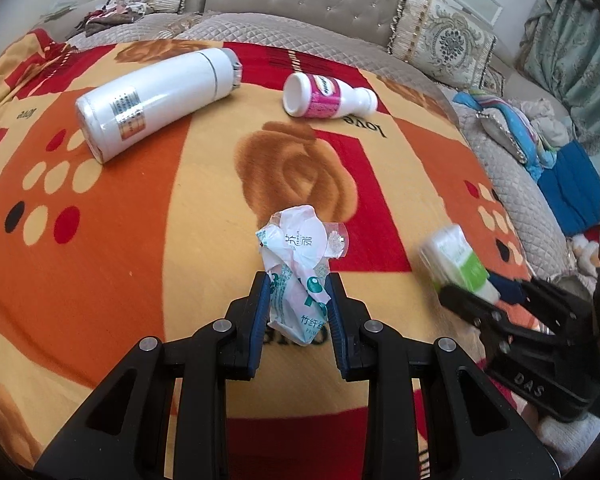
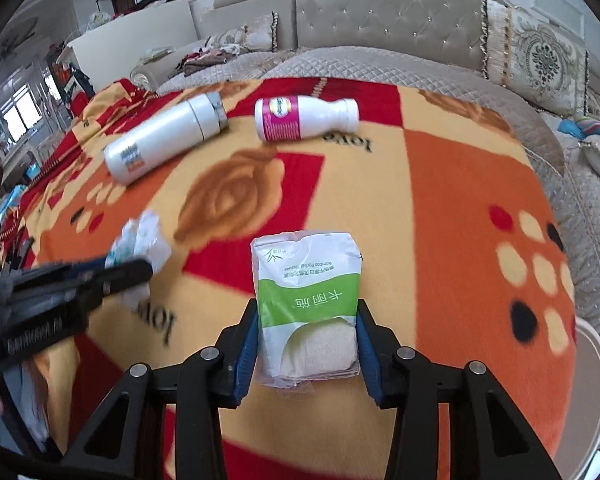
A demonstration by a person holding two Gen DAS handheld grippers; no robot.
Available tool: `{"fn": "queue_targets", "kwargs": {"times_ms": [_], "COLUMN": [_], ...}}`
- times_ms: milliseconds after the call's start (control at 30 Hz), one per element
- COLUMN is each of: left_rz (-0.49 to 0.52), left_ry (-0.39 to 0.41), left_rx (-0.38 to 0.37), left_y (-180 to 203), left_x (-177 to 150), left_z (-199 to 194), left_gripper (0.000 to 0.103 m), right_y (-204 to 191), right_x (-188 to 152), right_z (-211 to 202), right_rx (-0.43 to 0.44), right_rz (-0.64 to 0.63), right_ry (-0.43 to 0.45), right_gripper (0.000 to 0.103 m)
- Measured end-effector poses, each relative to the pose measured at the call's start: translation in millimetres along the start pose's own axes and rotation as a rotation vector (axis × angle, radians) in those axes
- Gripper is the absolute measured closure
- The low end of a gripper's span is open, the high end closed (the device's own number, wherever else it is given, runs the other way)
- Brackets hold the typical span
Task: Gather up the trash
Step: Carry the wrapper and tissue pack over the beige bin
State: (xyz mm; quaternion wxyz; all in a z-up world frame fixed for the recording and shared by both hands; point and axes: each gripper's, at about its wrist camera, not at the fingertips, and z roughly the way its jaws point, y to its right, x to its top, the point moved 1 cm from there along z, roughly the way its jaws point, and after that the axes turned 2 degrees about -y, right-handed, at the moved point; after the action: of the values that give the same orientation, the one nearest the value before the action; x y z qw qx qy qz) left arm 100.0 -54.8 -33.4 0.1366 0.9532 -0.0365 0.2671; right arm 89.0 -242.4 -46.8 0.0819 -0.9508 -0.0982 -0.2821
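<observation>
My left gripper (image 1: 298, 300) is shut on a crumpled white and teal wrapper (image 1: 300, 256) above the patterned blanket (image 1: 120, 220). My right gripper (image 2: 307, 328) is shut on a green and white tissue pack (image 2: 308, 300); it also shows in the left wrist view (image 1: 456, 260) at the right. The left gripper with the wrapper (image 2: 140, 240) shows blurred at the left of the right wrist view. A white thermos (image 1: 156, 96) and a small white bottle with a pink label (image 1: 326, 94) lie on their sides farther back.
A grey quilted sofa (image 1: 300, 28) with patterned cushions (image 1: 440, 36) runs behind the blanket. Clothes and blue fabric (image 1: 568, 176) pile at the right. A white round rim (image 2: 598, 364) shows at the right edge of the right wrist view.
</observation>
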Motion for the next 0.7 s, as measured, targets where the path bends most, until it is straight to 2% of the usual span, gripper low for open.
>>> {"fn": "queue_targets", "kwargs": {"times_ms": [133, 400, 567, 700], "left_rz": [0.007, 0.018, 0.031, 0.036], "left_ry": [-0.012, -0.015, -0.02, -0.023], "left_rx": [0.001, 0.001, -0.002, -0.004], "left_y": [5, 11, 18, 21], "left_x": [-5, -8, -10, -10], "left_z": [2, 1, 2, 4], "left_gripper": [0.077, 0.077, 0.077, 0.077], "right_y": [7, 4, 1, -1], "right_x": [-13, -14, -11, -12], "right_z": [-2, 7, 11, 11], "right_rx": [-0.006, -0.036, -0.032, -0.039], "right_rz": [0.022, 0.027, 0.029, 0.015], "right_ry": [-0.024, -0.026, -0.028, -0.023], "right_gripper": [0.06, 0.051, 0.032, 0.032]}}
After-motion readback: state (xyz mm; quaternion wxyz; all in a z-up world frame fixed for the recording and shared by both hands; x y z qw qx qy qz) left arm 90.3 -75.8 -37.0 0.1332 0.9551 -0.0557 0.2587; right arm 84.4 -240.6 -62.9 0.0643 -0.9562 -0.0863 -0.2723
